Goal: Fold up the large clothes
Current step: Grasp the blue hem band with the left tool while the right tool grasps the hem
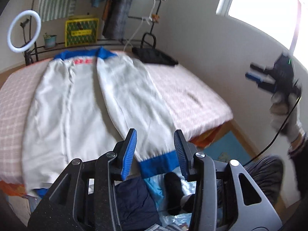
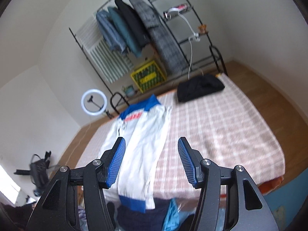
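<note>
A large white jacket (image 1: 77,100) with blue collar and blue cuffs lies spread flat on the pink checked bed (image 1: 182,90); it also shows in the right wrist view (image 2: 142,140). Its blue hem band (image 1: 156,165) hangs over the near bed edge. My left gripper (image 1: 156,152) is open and empty, just above that hem. My right gripper (image 2: 151,161) is open and empty, held high above the bed; it shows in the left wrist view (image 1: 256,75) at the far right, held by a gloved hand.
A folded black garment (image 1: 156,56) lies at the bed's far corner. A clothes rack (image 2: 134,28) with hanging coats, a yellow crate (image 2: 148,76) and a ring light (image 2: 94,105) stand behind the bed. Clothes and plastic bags (image 1: 134,202) lie on the floor below.
</note>
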Demonstrator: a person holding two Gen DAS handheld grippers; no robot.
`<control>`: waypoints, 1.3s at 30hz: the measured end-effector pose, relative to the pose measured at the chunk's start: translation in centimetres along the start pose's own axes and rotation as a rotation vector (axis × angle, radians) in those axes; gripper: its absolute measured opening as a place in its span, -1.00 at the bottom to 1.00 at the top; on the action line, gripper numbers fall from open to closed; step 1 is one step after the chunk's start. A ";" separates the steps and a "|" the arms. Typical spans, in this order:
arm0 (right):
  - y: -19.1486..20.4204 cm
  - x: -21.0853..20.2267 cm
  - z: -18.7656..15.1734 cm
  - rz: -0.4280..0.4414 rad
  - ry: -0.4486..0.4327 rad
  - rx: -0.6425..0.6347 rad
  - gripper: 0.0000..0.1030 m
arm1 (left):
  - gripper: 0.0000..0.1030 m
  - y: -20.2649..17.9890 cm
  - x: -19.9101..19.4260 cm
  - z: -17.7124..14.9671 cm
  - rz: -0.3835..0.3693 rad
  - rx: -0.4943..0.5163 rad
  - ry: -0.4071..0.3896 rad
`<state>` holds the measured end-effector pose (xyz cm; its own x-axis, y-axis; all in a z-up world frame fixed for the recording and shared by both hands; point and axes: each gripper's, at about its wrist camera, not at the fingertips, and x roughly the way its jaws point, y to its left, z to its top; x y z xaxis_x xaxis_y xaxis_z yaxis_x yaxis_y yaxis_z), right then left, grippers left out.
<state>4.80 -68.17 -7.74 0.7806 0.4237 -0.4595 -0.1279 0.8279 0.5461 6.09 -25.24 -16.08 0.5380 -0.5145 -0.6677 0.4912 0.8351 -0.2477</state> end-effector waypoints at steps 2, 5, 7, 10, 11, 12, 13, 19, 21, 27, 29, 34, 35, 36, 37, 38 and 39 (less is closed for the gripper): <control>0.3 2.1 -1.5 0.027 0.073 0.017 0.08 | -0.21 -1.2 3.2 -1.7 0.022 0.063 0.026; 0.4 6.3 -3.8 0.048 0.199 0.060 0.08 | -0.21 -2.8 6.0 -3.2 0.044 0.153 0.023; 0.3 9.4 -5.6 0.063 0.281 0.081 0.08 | -0.21 -3.5 7.1 -3.6 0.065 0.195 0.014; -0.6 13.4 -8.5 0.073 0.377 0.132 0.08 | -0.21 -3.9 8.7 -3.9 0.070 0.238 0.014; -0.9 14.4 -9.5 0.085 0.402 0.155 0.08 | -0.21 -4.0 9.2 -4.2 0.070 0.246 0.022; -1.3 15.3 -10.4 0.097 0.425 0.180 0.08 | -0.21 -4.0 9.7 -4.4 0.066 0.254 0.031; -1.6 16.0 -11.3 0.109 0.445 0.201 0.08 | -0.21 -3.9 10.2 -4.7 0.067 0.258 0.036; -1.9 18.7 -14.0 0.108 0.540 0.202 0.19 | -0.21 -3.7 11.8 -5.7 0.066 0.278 0.055; -2.1 19.3 -14.6 0.112 0.560 0.214 0.22 | -0.21 -3.8 12.0 -5.8 0.066 0.285 0.057; -2.2 21.5 -16.0 0.107 0.618 0.230 0.22 | -0.21 -3.9 12.0 -6.3 0.054 0.308 0.053; -2.4 22.1 -16.6 0.112 0.642 0.250 0.20 | -0.21 -4.0 12.0 -6.4 0.052 0.319 0.054; -2.5 21.3 -16.5 0.172 0.675 0.333 -0.57 | 0.03 -5.0 11.4 -7.2 0.047 0.368 0.037; -2.5 20.7 -16.1 0.196 0.662 0.348 -0.60 | 0.06 -5.3 11.1 -7.4 0.048 0.383 0.024; -2.4 20.2 -15.8 0.220 0.650 0.368 -0.62 | 0.09 -5.9 10.8 -7.6 0.058 0.413 -0.002; -2.4 19.9 -15.5 0.242 0.638 0.385 -0.64 | 0.11 -6.4 10.5 -7.7 0.072 0.441 -0.023; -2.2 19.5 -15.2 0.256 0.627 0.387 -0.65 | 0.18 -6.9 10.4 -7.9 0.084 0.470 -0.037; -2.0 19.4 -15.0 0.260 0.618 0.378 -0.66 | 0.25 -7.6 10.5 -8.0 0.094 0.510 -0.046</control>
<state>11.05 -56.11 -28.22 0.2556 0.8079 -0.5310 0.0437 0.5390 0.8411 2.51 -35.44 -26.85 0.6197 -0.4591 -0.6365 0.7044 0.6830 0.1931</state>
